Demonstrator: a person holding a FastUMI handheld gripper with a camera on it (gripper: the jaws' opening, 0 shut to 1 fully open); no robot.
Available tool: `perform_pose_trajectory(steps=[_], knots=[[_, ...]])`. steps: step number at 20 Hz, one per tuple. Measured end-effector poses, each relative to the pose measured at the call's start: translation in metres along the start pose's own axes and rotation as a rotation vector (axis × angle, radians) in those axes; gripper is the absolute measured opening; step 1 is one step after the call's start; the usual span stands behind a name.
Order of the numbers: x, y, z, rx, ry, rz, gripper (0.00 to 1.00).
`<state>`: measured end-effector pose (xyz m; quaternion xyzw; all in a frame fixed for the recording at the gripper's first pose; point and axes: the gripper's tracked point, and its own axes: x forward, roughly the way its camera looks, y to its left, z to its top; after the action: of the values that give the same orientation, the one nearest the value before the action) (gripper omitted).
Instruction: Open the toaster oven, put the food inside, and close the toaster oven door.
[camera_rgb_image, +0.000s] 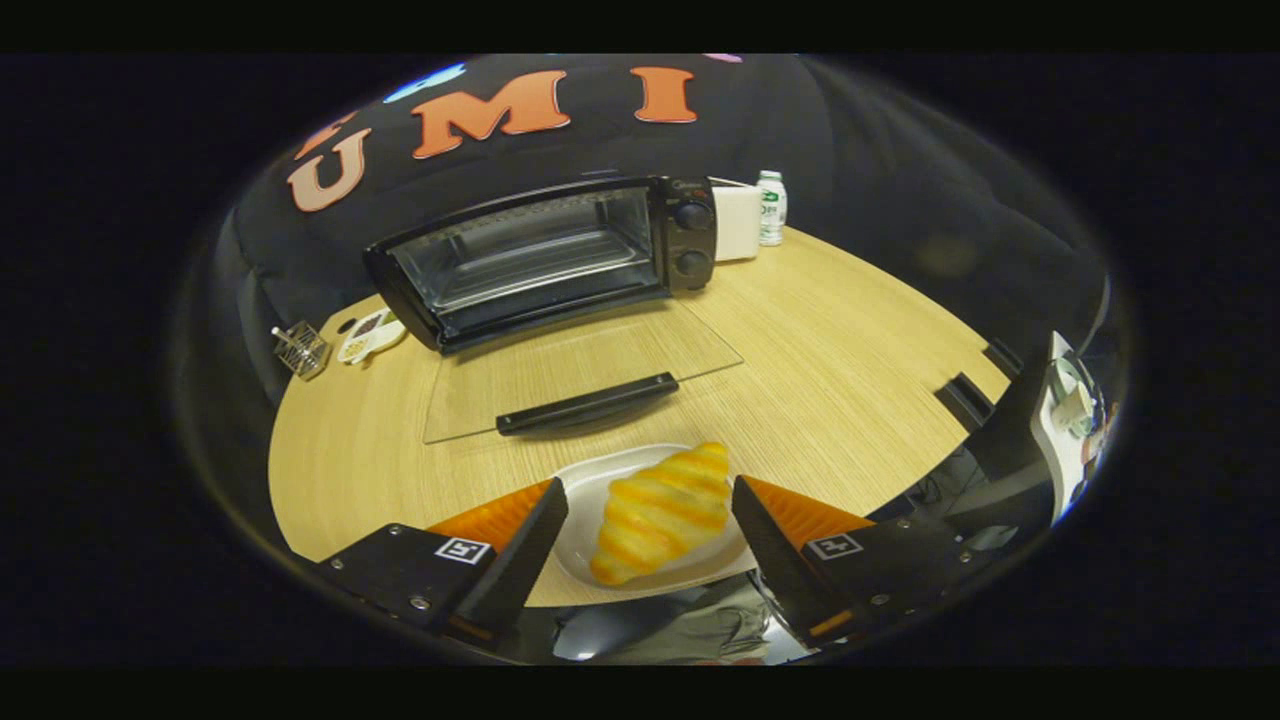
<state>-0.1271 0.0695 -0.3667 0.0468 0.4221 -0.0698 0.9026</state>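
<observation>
A black toaster oven (545, 260) stands at the back of the wooden table with its glass door (580, 375) folded down flat, handle toward me, and the wire rack inside showing. A golden croissant (660, 512) lies on a white plate (580, 490) near the table's front edge. My gripper (648, 515) is open, its two black-and-orange fingers on either side of the croissant without touching it; the left fingertip (545, 510) and right one (750, 510) stand level with the pastry's middle.
A white box (736, 222) and a small white bottle (771, 207) stand right of the oven. Left of it sit a small wire basket (301, 349) and a white dish (371, 335). Bare tabletop (850, 380) lies to the right.
</observation>
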Motion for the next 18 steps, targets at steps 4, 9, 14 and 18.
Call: perform_pose_trajectory(steps=[4,9,14,18], knots=[[0.005,0.005,-0.023,0.077,0.046,-0.013,0.99],[0.013,0.009,-0.045,0.114,0.098,-0.028,0.99],[0.021,0.01,-0.053,0.131,0.132,-0.035,0.99],[0.026,0.016,-0.059,0.152,0.157,-0.03,0.99]])
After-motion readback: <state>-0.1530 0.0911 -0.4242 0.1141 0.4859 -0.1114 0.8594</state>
